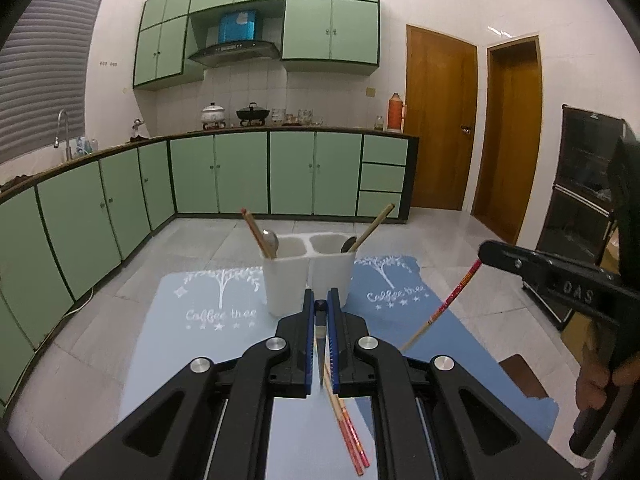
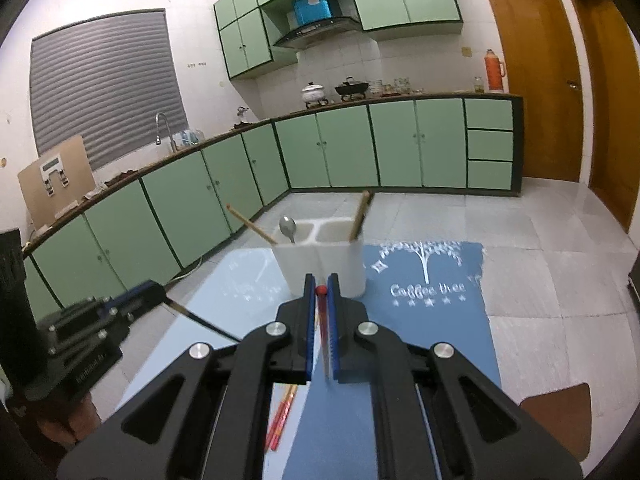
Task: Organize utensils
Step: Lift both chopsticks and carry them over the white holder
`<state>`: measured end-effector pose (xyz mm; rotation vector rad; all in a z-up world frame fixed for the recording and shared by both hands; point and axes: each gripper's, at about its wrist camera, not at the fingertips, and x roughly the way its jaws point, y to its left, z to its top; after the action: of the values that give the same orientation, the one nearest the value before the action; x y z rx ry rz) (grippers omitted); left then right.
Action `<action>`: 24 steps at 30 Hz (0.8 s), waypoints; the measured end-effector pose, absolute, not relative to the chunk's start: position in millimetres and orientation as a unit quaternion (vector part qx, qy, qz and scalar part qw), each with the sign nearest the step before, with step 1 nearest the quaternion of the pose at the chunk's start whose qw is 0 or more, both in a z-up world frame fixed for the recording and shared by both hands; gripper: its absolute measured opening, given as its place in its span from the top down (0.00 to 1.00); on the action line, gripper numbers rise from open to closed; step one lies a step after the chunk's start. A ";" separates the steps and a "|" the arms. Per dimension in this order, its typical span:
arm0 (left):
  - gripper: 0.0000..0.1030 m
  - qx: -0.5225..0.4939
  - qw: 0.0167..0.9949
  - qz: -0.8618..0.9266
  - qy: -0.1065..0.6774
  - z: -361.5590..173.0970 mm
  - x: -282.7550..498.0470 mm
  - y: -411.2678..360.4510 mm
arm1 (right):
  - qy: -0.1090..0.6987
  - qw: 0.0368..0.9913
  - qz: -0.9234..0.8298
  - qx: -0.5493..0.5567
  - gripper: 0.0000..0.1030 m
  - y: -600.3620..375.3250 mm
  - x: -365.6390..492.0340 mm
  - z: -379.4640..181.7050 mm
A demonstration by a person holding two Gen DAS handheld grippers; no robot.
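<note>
A white two-compartment holder (image 1: 308,268) stood on a blue mat (image 1: 208,320) spread over the surface, with a second, darker blue mat (image 2: 432,320) just beside it. In each compartment a wooden chopstick and a spoon were already leaning.

The left claw (image 1: 321,312) was clamped on a dark-tipped chopstick (image 1: 320,332) held lengthwise between its blue pads. The right claw (image 2: 321,292) was likewise closed on a red-tipped chopstick (image 2: 322,320); in the left wrist view that red-patterned stick (image 1: 456,300) was seen hanging slantwise from the right claw, clear of the mat. A pair of red-ended chopsticks (image 1: 348,428) lay on the mat beneath the left claw, untouched.

The step in hand was judged to be the carrying of one stick in each claw toward the holder, pickup being done and insertion not yet begun. Both claws were near the holder's front wall, and both sticks were held aloft.

For the next move, each stick would need to be brought over a compartment, tilted tip-down, and lowered past the utensils already leaning there before the pads were parted. Which compartment was meant for which stick could not be told. The loose pair would remain to be gathered afterward.
</note>
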<state>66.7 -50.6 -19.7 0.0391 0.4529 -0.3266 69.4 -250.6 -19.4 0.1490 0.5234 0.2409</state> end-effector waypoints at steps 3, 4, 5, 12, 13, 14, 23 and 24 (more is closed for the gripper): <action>0.94 0.019 0.962 -0.163 0.218 -14.8 71.0 -52.7 | 0.263 0.954 0.125 0.072 0.95 -250.2 80.7 -11.0; 0.94 0.019 0.962 -0.164 0.216 -13.3 72.4 -52.8 | 0.265 0.953 0.128 0.071 0.95 -250.1 84.2 -8.4; 0.94 0.018 0.963 -0.164 0.215 -11.7 73.1 -52.8 | 0.265 0.953 0.130 0.071 0.95 -249.8 86.0 -6.5; 0.94 0.014 0.965 -0.168 0.198 0.2 81.6 -49.1 | 0.255 0.953 0.147 0.068 0.95 -248.2 100.8 16.4; 0.94 0.014 0.966 -0.168 0.196 2.2 82.4 -49.2 | 0.252 0.954 0.151 0.068 0.95 -247.8 103.2 20.8; 0.94 0.014 0.967 -0.169 0.192 4.6 84.5 -48.6 | 0.248 0.954 0.153 0.067 0.95 -247.3 106.0 25.3; 0.94 0.012 0.976 -0.167 0.140 44.6 108.5 -50.4 | 0.214 0.963 0.157 0.050 0.95 -247.0 139.0 64.4; 0.94 0.012 0.977 -0.166 0.134 49.4 111.7 -51.6 | 0.209 0.964 0.157 0.049 0.95 -247.2 143.8 69.1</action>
<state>111.7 -51.6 49.4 0.0243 0.2694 -0.3349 143.8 -247.2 69.1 0.0991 0.4239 0.3171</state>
